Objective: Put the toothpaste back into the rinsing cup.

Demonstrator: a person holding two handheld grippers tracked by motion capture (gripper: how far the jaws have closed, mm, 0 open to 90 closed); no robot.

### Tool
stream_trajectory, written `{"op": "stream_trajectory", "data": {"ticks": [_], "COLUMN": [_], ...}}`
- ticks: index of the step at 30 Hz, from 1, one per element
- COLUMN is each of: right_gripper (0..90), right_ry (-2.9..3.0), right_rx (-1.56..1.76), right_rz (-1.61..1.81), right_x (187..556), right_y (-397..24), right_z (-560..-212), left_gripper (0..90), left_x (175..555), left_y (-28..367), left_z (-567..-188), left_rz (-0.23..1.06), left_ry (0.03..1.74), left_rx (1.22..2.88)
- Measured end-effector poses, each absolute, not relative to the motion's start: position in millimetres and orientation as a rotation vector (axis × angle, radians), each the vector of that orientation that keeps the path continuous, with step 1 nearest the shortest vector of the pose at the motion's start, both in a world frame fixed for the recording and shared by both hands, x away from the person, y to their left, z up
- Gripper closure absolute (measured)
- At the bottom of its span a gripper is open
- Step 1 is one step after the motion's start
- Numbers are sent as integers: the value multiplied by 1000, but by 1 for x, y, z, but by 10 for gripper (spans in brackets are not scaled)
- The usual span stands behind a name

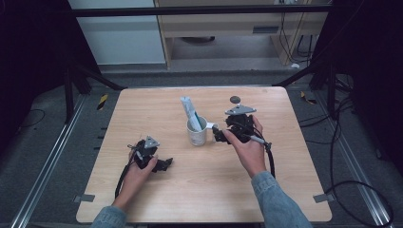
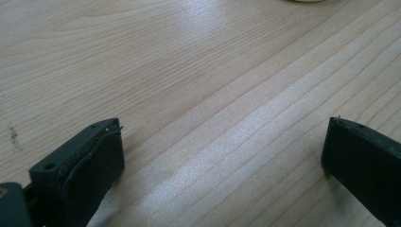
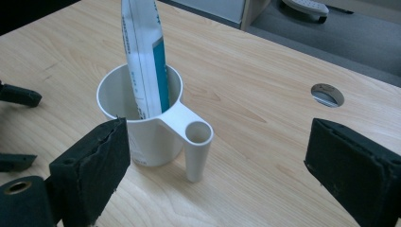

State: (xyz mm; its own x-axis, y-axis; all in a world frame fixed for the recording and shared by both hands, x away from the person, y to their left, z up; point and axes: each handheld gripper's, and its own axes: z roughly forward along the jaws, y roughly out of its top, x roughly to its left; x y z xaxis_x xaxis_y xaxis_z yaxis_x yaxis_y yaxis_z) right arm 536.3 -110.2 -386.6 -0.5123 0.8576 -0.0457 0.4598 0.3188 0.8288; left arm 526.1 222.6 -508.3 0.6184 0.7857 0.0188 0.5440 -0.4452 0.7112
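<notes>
Two grippers are on my screens, one in each hand, both over the wooden bench (image 1: pixel 285 190).

From the high view I have the cup (image 1: pixel 196 131) standing upright near the middle of the bench, white, with a tube (image 1: pixel 190 113) poking out of it and leaning toward the far left. Its handle (image 1: pixel 210 126) sticks out to the right. My right gripper (image 1: pixel 217 134) sits just to the right of that handle, with the hand (image 1: pixel 247 145) wrapped round its body and a denim sleeve (image 1: pixel 275 199) behind it.

In the right gripper view the fingers (image 3: pixel 90 165) stand wide apart with nothing between them. The cup (image 3: pixel 142 137) is ahead of the left finger, and the hollow handle (image 3: pixel 197 146) drops toward the bench just beyond the gap, clear of both pads. The tube (image 3: pixel 142 56) rests against the cup's inner wall, white with a teal band. A round metal-lined hole (image 3: pixel 327 94) in the bench lies at the far right.

My left gripper (image 1: pixel 164 164) rests low on the near left of the bench, well apart from the cup. In its own view the fingers (image 2: pixel 101 158) are spread wide over bare wood, holding nothing.
</notes>
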Motion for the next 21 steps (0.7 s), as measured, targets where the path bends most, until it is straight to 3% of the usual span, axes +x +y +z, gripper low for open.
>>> {"op": "stream_trajectory", "data": {"ticks": [21], "right_gripper": [119], "right_ry": [2080], "right_rx": [1198], "right_rz": [1002], "right_x": [509], "right_y": [-169], "right_z": [-399], "left_gripper": [0], "left_x": [526], "left_y": [223], "left_z": [-508], "left_rz": [459], "left_ry": [1039], "left_rx": [2160]}}
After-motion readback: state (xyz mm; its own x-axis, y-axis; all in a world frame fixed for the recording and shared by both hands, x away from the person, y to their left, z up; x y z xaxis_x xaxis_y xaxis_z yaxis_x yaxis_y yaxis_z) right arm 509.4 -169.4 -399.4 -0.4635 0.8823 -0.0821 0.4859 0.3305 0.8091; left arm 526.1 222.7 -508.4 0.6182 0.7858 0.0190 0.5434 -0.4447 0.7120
